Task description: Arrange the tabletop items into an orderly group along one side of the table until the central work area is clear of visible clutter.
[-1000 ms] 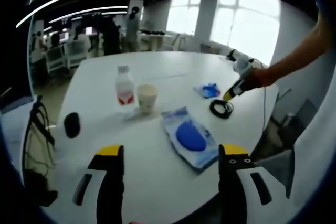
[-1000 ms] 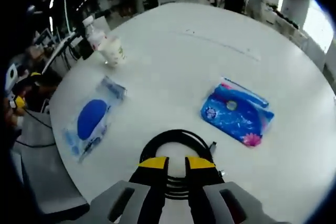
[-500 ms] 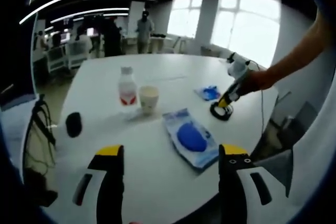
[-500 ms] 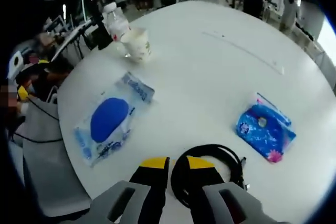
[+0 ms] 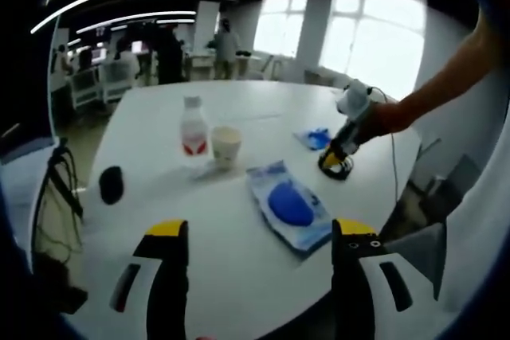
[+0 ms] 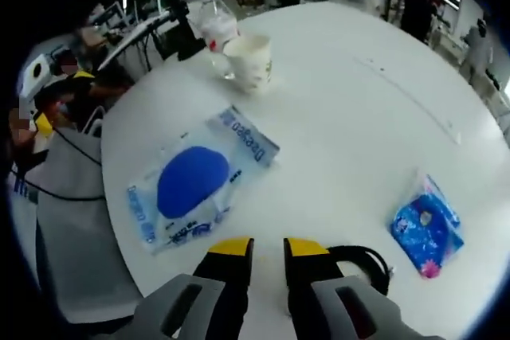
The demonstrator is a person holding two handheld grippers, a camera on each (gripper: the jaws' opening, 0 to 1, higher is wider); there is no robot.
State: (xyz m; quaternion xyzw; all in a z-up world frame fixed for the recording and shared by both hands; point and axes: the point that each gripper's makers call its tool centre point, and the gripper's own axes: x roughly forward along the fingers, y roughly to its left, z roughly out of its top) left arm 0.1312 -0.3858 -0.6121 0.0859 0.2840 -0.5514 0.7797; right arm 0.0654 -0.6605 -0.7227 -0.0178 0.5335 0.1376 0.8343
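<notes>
Left gripper view. The left gripper (image 5: 259, 248) rises from the bottom of the frame, jaws wide apart with nothing between them, yellow tips over the near part of the white worktop (image 5: 151, 129). Just above the jaw tips, right of centre, lies a clear pouch (image 5: 290, 207) with a blue oval inside. Centre left stands a bottle (image 5: 192, 133) with a red label, and a paper cup (image 5: 225, 146) just beside it on its right. A small black object (image 5: 111, 185) sits alone at the left, near the worktop edge. At centre right the right gripper (image 5: 335, 154) comes in from the right, held by a person's arm (image 5: 446, 89), its tips down at a black cable coil (image 5: 335, 166). A blue packet (image 5: 316, 138) lies just beyond the coil. People and desks fill the far background; bright windows at upper right.

Right gripper view. The right gripper (image 6: 259, 248) shows at bottom centre, jaws nearly together with a narrow gap; whether anything is pinched, I cannot tell. The coil (image 6: 363, 264) lies just right of the jaws, partly hidden by them. The pouch (image 6: 195, 185) is left of centre, the packet (image 6: 426, 224) at lower right, well apart. The cup (image 6: 249, 60) and bottle (image 6: 210, 20) stand together at upper left.
</notes>
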